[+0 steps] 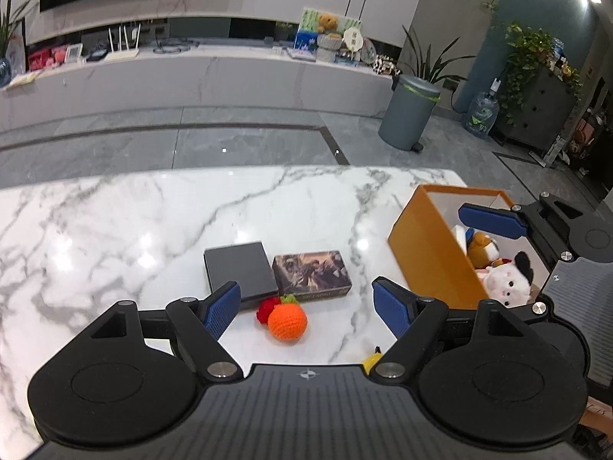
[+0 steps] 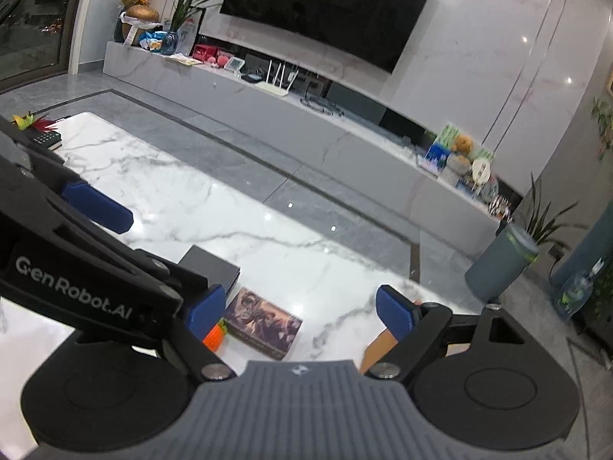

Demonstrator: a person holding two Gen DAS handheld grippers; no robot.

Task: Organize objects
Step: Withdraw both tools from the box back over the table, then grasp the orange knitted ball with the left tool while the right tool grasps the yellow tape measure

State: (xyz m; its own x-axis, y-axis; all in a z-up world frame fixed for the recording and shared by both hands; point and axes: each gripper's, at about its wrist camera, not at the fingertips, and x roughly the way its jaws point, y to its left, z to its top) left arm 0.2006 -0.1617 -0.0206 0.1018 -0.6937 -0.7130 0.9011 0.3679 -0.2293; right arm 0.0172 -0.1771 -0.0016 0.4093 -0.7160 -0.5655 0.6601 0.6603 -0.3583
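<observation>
- Nearest my left camera, the left gripper [image 1: 306, 303] fills the bottom of the frame with its blue pads spread wide and nothing between them.
- Just beyond those pads I see a crocheted orange [image 1: 287, 322] on the marble table [image 1: 115, 230], touching a smaller red knitted piece [image 1: 267, 308] on its left.
- Behind them, at frame centre, a dark grey box [image 1: 240, 270] and a picture-printed box [image 1: 311, 275] lie flat, side by side.
- At the right edge, an orange cardboard box [image 1: 429, 253] stands open, with a white plush toy [image 1: 505, 283] and a brown plush toy [image 1: 483, 249] inside.
- I see the right gripper [image 2: 297, 312] low in its own view, wide apart too and carrying nothing.
- One of its fingers [image 1: 492, 220] reaches over the cardboard box's opening, right of frame.
- A yellow scrap [image 1: 373, 360] peeks out by my left gripper's body; I cannot tell what it is.
</observation>
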